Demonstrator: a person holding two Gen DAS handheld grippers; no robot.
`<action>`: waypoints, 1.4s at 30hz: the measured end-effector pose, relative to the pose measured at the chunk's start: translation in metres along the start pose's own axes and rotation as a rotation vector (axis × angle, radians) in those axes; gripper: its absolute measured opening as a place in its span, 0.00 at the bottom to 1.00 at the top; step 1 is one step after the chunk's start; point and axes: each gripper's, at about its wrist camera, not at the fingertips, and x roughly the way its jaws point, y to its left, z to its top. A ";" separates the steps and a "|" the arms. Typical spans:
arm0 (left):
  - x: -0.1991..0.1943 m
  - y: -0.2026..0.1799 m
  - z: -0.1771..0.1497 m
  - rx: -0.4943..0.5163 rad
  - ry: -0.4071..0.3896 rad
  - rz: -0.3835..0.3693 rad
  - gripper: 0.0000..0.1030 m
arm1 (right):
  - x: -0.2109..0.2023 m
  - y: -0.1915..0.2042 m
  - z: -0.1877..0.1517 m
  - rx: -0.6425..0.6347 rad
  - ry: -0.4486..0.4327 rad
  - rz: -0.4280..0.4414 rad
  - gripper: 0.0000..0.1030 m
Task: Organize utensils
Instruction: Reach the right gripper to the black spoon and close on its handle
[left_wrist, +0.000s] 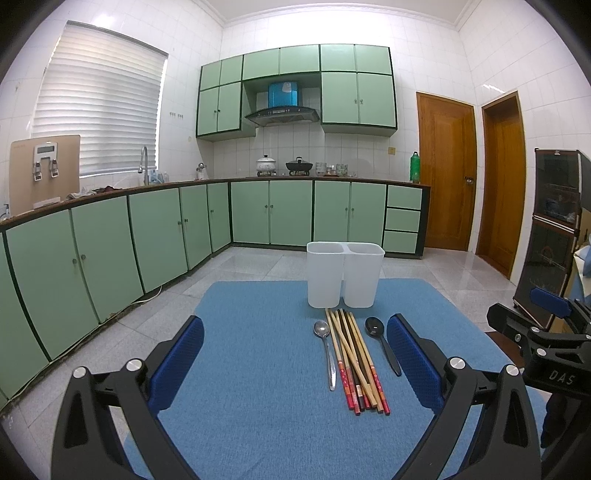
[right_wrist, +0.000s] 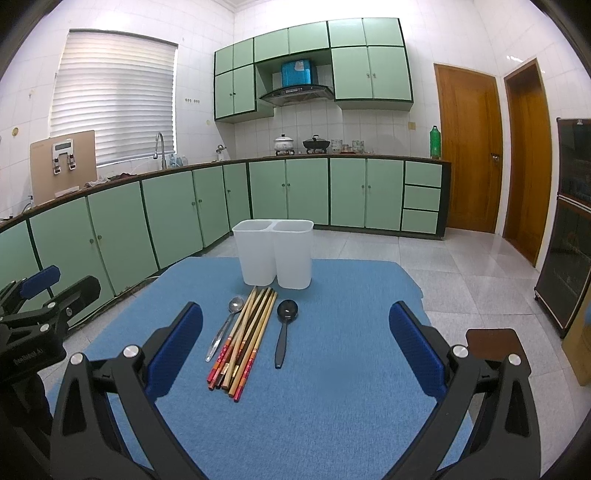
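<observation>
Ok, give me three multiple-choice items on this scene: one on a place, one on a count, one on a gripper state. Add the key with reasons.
1. Where do the chopsticks lie?
A. Between the metal spoon and the black spoon
B. Inside the white holder
C. On the floor

2. How many spoons lie on the blue mat?
A. One
B. Two
C. Four

3. How is the right gripper?
A. Shut on a spoon
B. Shut on chopsticks
C. Open, holding nothing

Key: 1 A, a spoon lies at each side of the bundle. 2 B, one metal, one black. 3 C, its blue pads stand wide apart above the mat; the left gripper is open too.
</observation>
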 end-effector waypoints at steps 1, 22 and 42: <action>0.002 0.000 -0.001 0.000 0.003 0.000 0.94 | 0.001 0.000 0.000 0.001 0.003 0.000 0.95; 0.124 0.024 -0.008 -0.022 0.247 0.032 0.94 | 0.118 -0.001 0.015 -0.016 0.212 -0.025 0.95; 0.229 0.036 -0.027 -0.014 0.459 0.076 0.94 | 0.270 0.012 -0.013 0.033 0.549 -0.037 0.57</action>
